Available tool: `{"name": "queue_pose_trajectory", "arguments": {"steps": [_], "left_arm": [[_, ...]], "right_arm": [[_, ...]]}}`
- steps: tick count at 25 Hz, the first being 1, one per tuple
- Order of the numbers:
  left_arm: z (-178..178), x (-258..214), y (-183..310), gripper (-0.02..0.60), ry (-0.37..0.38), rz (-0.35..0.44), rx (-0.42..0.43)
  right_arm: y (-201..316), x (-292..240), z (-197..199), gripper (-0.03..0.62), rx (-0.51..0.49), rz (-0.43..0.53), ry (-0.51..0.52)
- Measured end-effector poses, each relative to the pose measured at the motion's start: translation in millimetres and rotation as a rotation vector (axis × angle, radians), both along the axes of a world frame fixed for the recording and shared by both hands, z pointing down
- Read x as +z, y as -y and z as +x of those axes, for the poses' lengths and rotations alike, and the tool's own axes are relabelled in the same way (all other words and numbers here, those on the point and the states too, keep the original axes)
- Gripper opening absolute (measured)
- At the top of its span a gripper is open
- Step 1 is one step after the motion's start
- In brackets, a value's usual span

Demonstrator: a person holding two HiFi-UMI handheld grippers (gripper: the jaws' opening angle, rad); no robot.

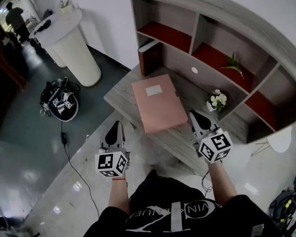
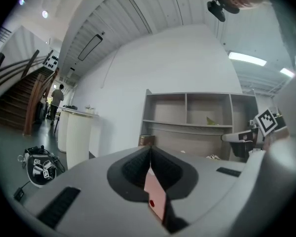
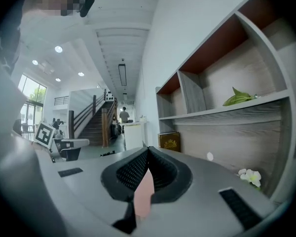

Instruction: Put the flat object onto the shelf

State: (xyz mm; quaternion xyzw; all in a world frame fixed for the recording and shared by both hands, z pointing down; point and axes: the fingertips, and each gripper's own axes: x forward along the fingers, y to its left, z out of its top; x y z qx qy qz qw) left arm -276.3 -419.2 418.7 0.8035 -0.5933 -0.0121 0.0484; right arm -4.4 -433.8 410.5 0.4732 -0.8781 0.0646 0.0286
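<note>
nearest, the left claw and right claw hover at the worktop's front edge, each pressed together; a thin pink sliver low in each gap i cannot identify. the pink flat object lies on the worktop, just beside the right claw and apart from the left. pickup seems not yet begun. next, both claws must spread, pinch opposite edges and lift it to the shelf.

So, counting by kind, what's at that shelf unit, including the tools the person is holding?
Pink flat folder: 1
Brown book: 1
White flower bunch: 1
Green leafy sprig: 1
Hand-held gripper: 2, the left hand-held gripper and the right hand-held gripper
Total: 6
</note>
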Motion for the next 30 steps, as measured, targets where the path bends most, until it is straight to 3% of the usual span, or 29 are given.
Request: {"name": "queue_pose_trajectory", "arguments": {"steps": [15,30], "left_arm": [[0.2,-3.0,-52.1,0.008,0.031,0.006,-0.06],[8.7,-11.9,-69.8,0.008,0.066,0.037,-0.073]], "right_arm": [[-32.8,2.8,9.8,0.009,-0.054,0.029,0.046],[-46.7,-0.6,13.7,0.009,-0.082,0.063,0.061]]}}
